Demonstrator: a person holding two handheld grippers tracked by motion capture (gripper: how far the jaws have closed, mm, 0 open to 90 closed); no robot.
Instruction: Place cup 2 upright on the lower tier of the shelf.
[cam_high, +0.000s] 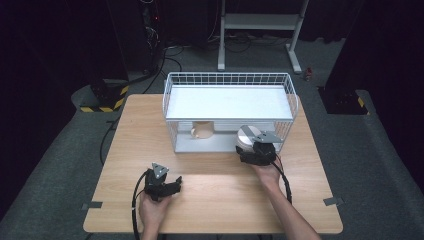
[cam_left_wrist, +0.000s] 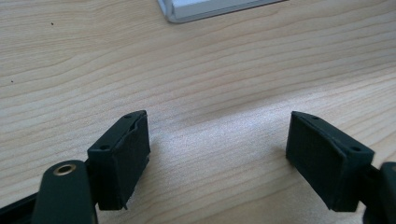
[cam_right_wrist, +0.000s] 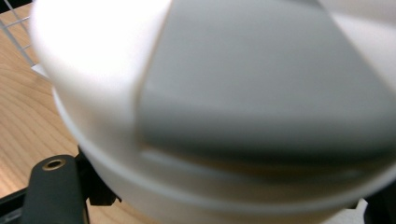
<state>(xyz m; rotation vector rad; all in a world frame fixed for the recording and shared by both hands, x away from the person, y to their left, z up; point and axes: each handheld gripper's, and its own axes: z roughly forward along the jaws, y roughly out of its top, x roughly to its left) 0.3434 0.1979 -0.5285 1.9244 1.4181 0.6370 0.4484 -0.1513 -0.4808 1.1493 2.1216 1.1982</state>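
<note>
— Two claws: what has the right claw (cam_high: 248, 145) got?
— A white-and-grey bowl (cam_high: 246, 136), gripped at the wire rack's (cam_high: 230, 80) lower front edge.
— And the left claw (cam_high: 176, 184)?
— Open, empty, on the tabletop (cam_high: 210, 195) well before the rack.

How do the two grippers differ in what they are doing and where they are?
The left gripper is open over bare table with nothing between its jaws; the right gripper has a white and grey round container between its jaws. The left sits near the table's front, the right at the wire rack. Both are black and hand-held.
</note>
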